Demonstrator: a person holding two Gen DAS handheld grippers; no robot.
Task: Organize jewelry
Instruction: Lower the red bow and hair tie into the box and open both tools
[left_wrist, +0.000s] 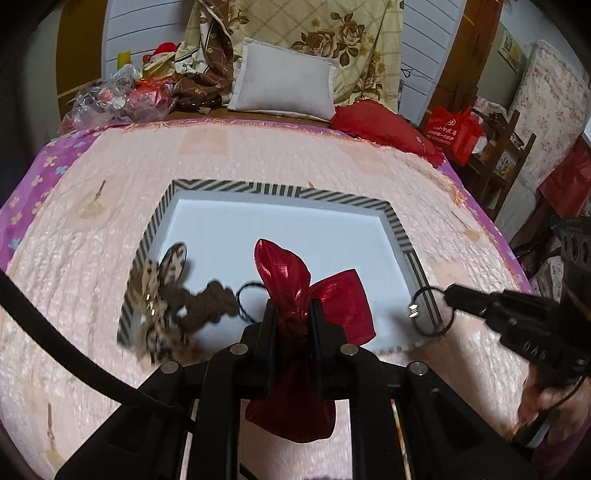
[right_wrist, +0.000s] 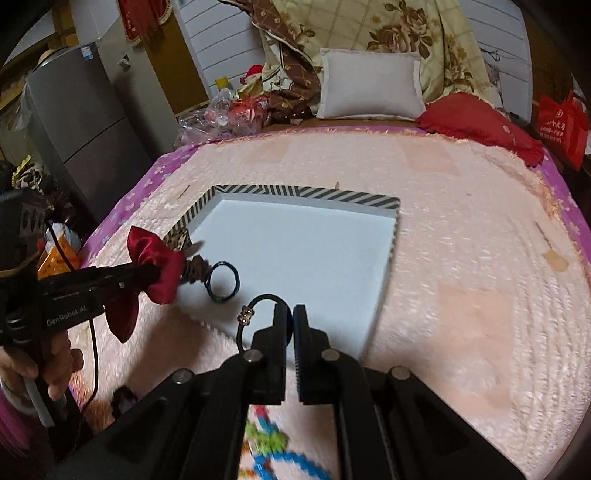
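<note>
My left gripper (left_wrist: 291, 314) is shut on the neck of a shiny red drawstring pouch (left_wrist: 332, 299), held above the near edge of a white tray with a striped rim (left_wrist: 236, 186). From the right wrist view the pouch (right_wrist: 162, 273) and left gripper (right_wrist: 157, 273) sit at the tray's left. My right gripper (right_wrist: 290, 317) is shut on a thin black hair tie with a metal bead (right_wrist: 247, 317), seen at the tray's right edge in the left wrist view (left_wrist: 430, 312). A brown leopard scrunchie (left_wrist: 173, 299) and a black ring (right_wrist: 222, 282) lie in the tray.
The tray (right_wrist: 306, 194) rests on a pink quilted bed cover (right_wrist: 461, 258). A white pillow (left_wrist: 284, 79), red cushion (left_wrist: 384, 125) and plastic bags (left_wrist: 110, 96) lie at the head of the bed. A grey fridge (right_wrist: 85, 122) stands left.
</note>
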